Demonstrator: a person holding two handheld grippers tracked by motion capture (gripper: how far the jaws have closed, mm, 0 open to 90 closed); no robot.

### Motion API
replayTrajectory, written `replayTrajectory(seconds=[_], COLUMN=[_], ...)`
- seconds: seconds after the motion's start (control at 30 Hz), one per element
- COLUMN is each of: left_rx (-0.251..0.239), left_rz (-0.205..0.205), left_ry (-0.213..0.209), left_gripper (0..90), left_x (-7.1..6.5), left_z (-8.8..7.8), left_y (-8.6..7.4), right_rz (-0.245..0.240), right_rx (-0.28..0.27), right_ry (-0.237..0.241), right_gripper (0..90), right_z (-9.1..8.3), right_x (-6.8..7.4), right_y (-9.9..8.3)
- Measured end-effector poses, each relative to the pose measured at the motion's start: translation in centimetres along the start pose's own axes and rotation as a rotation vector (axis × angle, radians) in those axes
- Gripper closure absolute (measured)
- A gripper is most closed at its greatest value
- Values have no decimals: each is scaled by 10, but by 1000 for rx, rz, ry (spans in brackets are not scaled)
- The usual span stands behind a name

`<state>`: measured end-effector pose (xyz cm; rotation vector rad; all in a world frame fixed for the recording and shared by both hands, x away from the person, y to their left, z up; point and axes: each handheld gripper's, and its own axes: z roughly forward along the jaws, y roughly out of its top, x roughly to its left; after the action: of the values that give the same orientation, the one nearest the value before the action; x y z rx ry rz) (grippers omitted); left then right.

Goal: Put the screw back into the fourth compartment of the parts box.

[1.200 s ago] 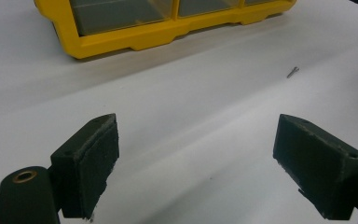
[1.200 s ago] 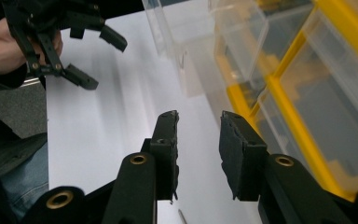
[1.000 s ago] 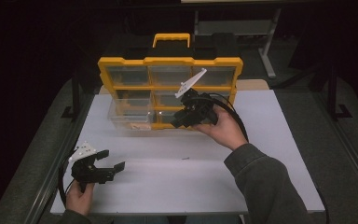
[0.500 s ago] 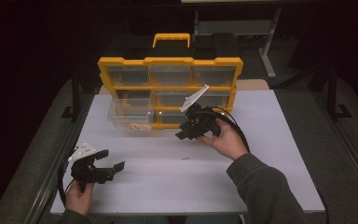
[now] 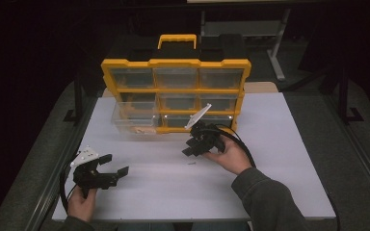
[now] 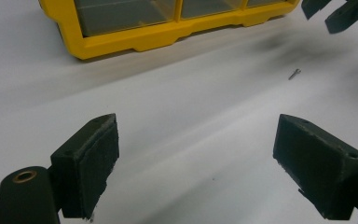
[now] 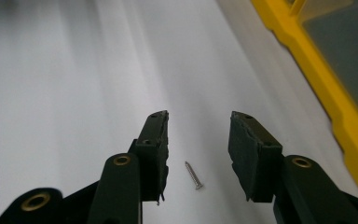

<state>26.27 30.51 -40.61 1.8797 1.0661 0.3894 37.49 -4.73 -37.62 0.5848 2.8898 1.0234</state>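
The small metal screw (image 7: pixel 193 175) lies on the white counter (image 5: pixel 279 159) before the yellow plastic drawer organizer (image 5: pixel 176 94), between my right jaws.

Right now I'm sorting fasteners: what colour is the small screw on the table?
Silver-grey metal screw, clearest in the right gripper view.

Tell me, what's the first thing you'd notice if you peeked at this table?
Your eye goes first to the big yellow organizer box with clear drawers, standing at the far side of the white table. Next comes the right gripper, whose jaws have just been opening; it hangs over a tiny screw that lies loose on the table, untouched between the jaws. The left gripper rests wide open near the front left corner.
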Motion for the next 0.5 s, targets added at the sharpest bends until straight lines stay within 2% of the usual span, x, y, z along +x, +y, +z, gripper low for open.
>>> replayTrajectory(seconds=[0.07, 0.13, 0.17, 0.2, 0.27, 0.3, 0.5], left_rx=[1, 0, -1, 1, 0, -1, 2], left_rz=[1, 1, 1, 2, 0, 0, 4], left_ry=[-1, -1, -1, 0, 0, -1, -1], left_gripper=[138, 137, 138, 137, 138, 138, 138], left_x=[0, 0, 0, 0, 0, 0, 0], left_z=[0, 0, 0, 0, 0, 0, 0], left_y=[0, 0, 0, 0, 0, 0, 0], right_rz=[0, 36, 24, 38, -4, 96, 95], right_rx=[11, 42, 32, 43, 26, 91, 120], right_ry=[-1, -5, -4, -3, -5, -3, 4], right_gripper=[566, 571, 575, 575, 576, 577, 591], right_z=[4, 6, 9, 10, 15, 14, 26], right_x=[0, 2, 1, 2, -3, 2, -1], right_y=[-3, -6, -7, -9, -12, -14, -22])
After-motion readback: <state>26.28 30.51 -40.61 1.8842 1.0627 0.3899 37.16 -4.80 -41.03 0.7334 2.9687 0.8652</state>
